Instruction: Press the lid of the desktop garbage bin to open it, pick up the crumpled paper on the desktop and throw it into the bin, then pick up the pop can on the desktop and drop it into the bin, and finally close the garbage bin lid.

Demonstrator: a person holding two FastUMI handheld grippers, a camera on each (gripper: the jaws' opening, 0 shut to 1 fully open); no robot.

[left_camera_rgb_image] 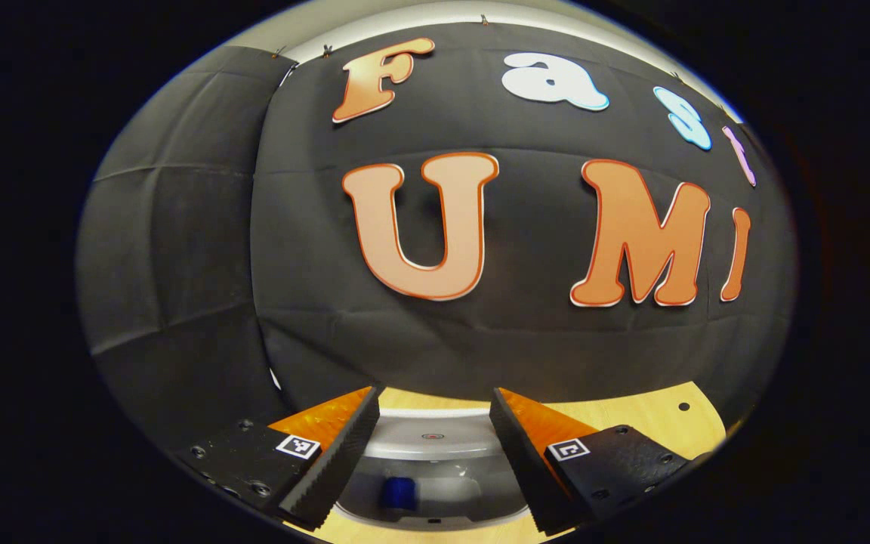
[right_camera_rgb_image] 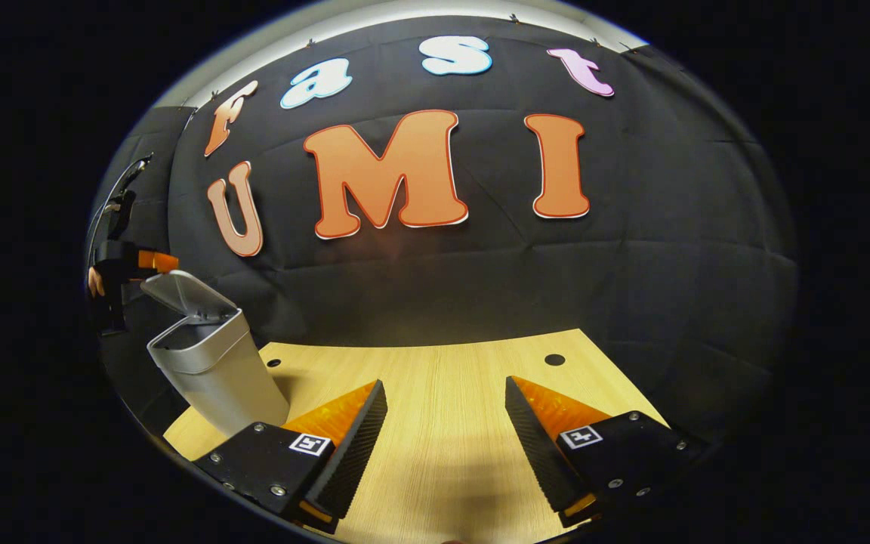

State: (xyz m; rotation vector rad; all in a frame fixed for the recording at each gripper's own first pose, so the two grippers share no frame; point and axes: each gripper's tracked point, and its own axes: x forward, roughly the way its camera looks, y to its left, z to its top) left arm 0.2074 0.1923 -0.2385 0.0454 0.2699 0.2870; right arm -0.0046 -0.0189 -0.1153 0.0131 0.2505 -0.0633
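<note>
The grey desktop bin [right_camera_rgb_image: 212,363] stands at the table's left with its lid [right_camera_rgb_image: 186,291] tipped up and open. My left gripper [left_camera_rgb_image: 435,397] hangs open right above the bin's mouth [left_camera_rgb_image: 442,483], fingers either side of the raised lid [left_camera_rgb_image: 431,442]. Down inside the bin lies a blue object [left_camera_rgb_image: 399,493] that looks like the pop can. In the right gripper view the left gripper [right_camera_rgb_image: 133,264] and the hand holding it appear just behind the lid. My right gripper [right_camera_rgb_image: 445,384] is open over bare wood, well right of the bin, holding nothing.
The light wooden table [right_camera_rgb_image: 450,453] runs back to the black cloth wall and has small dark holes [right_camera_rgb_image: 554,360] near its far edge. Another hole [left_camera_rgb_image: 683,406] shows right of the bin in the left gripper view.
</note>
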